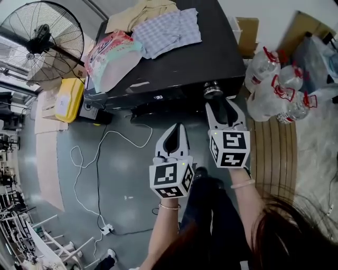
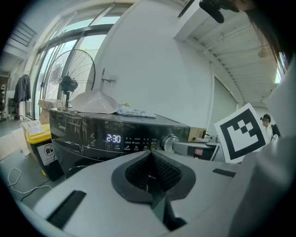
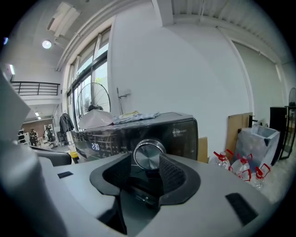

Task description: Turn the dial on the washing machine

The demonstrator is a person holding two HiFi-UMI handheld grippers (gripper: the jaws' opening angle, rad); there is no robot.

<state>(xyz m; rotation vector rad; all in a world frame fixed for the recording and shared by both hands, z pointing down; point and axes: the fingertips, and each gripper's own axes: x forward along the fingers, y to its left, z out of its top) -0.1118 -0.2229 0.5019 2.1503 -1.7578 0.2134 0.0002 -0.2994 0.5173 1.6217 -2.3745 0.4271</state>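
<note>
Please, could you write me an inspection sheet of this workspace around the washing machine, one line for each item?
Surface: washing machine top, black, partly covered.
Job's things: dial at the panel's right end; display lit, 2:30.
Clutter: checked cloth, beige cloth, pink bag on the top.
Grippers: left gripper shut, empty; right gripper jaws either side of the dial, contact unclear.
Cables: white cable loose on floor, to power strip.
Surroundings: fan, yellow bin, water bottles.
</note>
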